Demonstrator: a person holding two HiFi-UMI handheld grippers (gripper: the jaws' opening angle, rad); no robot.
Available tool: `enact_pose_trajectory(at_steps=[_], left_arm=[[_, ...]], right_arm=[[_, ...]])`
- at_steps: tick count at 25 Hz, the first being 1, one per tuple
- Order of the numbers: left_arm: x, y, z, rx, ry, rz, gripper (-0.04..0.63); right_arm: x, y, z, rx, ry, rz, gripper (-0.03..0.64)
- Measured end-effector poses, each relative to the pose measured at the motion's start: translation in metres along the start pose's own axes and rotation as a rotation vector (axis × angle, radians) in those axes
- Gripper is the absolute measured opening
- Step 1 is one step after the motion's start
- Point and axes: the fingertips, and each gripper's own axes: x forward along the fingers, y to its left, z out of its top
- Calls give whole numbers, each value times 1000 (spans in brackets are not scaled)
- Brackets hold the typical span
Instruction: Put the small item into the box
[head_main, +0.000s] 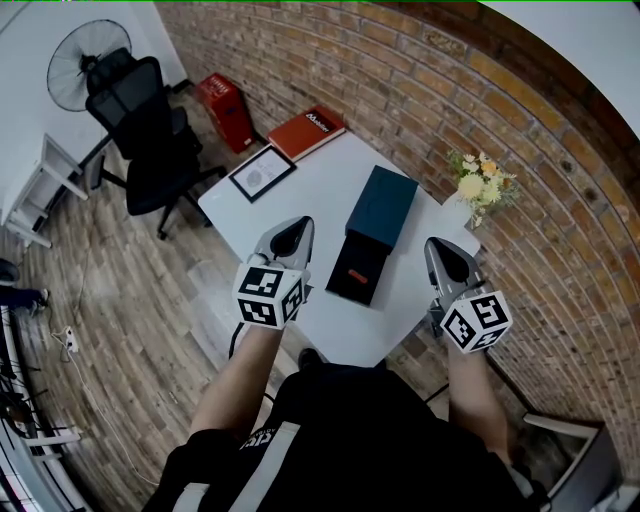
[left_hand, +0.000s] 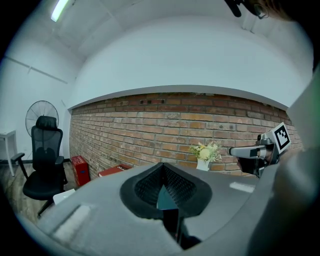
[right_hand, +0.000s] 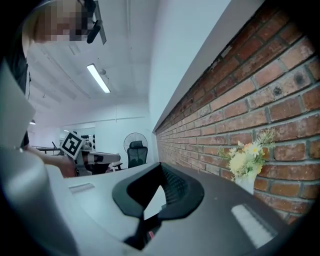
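Note:
A dark teal box (head_main: 383, 203) lies on the white table (head_main: 315, 190). A black part (head_main: 358, 272) juts from its near end, with a small orange item (head_main: 352, 276) on it. My left gripper (head_main: 303, 225) hovers left of the box, jaws shut and empty. My right gripper (head_main: 433, 245) hangs right of the box over the table's edge, also shut with nothing in it. In the left gripper view the closed jaws (left_hand: 163, 166) point level at the brick wall, and the teal box (left_hand: 165, 197) shows through them. The right gripper view shows closed jaws (right_hand: 161, 166) too.
A red book (head_main: 307, 130) and a framed sheet (head_main: 262, 172) lie at the table's far end. A vase of flowers (head_main: 480, 185) stands at the right corner against the brick wall (head_main: 420, 90). On the floor to the left are an office chair (head_main: 140, 130), a fan (head_main: 85, 55) and a red case (head_main: 226, 110).

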Motion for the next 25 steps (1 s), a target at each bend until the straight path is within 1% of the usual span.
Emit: enact_pose_trajectory(at_steps=[6,13,25], left_arm=[[-3,-1,-1,0,11,-13,6],[-5,-4,-5,-3,17,-24,6],[-13,3,-13,-25,29,-17,6]], right_arm=[[-2,10,-4,-8,21,11,-2],[-8,9,-8,23,17,5,-2],[-5,17,-12,15,33,16,-2]])
